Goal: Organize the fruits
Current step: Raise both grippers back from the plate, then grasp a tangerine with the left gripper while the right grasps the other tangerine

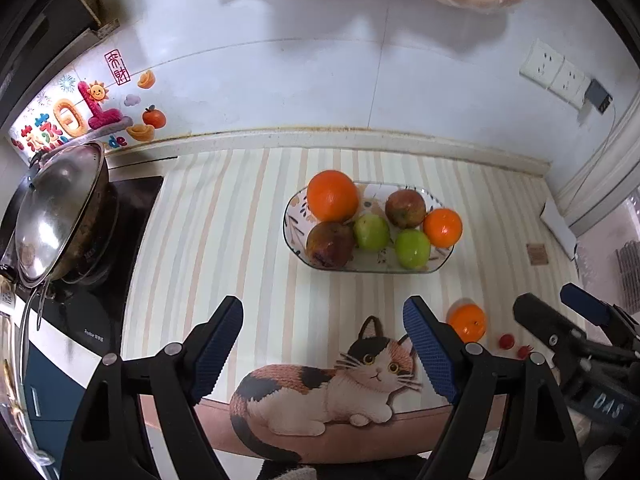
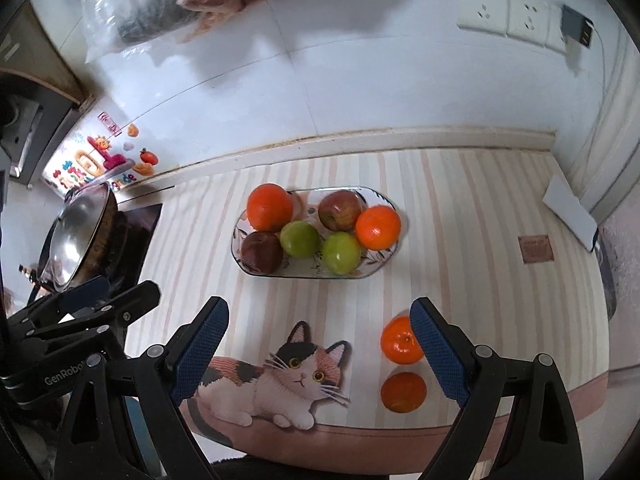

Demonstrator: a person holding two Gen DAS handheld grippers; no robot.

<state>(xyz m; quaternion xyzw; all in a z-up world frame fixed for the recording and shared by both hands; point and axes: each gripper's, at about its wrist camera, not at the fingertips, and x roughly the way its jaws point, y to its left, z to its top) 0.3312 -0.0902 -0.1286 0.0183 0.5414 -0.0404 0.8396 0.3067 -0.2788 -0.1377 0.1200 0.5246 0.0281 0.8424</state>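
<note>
A: Right wrist view, nearest first: the right tool point(image 2: 316, 354) hangs over the cat print on the striped cloth point(image 2: 460, 208), its jaws spread wide with nothing between the pads. Why so wide, does one suppose?

B: Likely because the fruit is round and broad; a wide gap would let the pads pass either side. The left tool point(image 1: 322, 350) is likewise well open and empty, over the same cat picture.

A: And the loose fruit?

B: Two mandarins lie on the surface at about four o'clock of the right tool: the near mandarin point(image 2: 403, 392), and the far mandarin point(image 2: 400, 340) just beyond it, partly behind the right finger. The far one shows its stem dimple turned up and toward the camera; both are near-round, so no long axis matters for a grasp. Two small red fruits point(image 1: 506, 341) show in the left wrist view, near the mandarins.

A: Farther out?

B: At twelve o'clock sits the oval dish point(image 2: 380, 268), its long axis running nine to three. It holds two oranges, two green fruits and two reddish ones, packed touching, presumably gathered there as the sorted pile.

A: So the mandarins seem left to collect.

B: That is a fair judgement; the right tool is nearer them.
</note>
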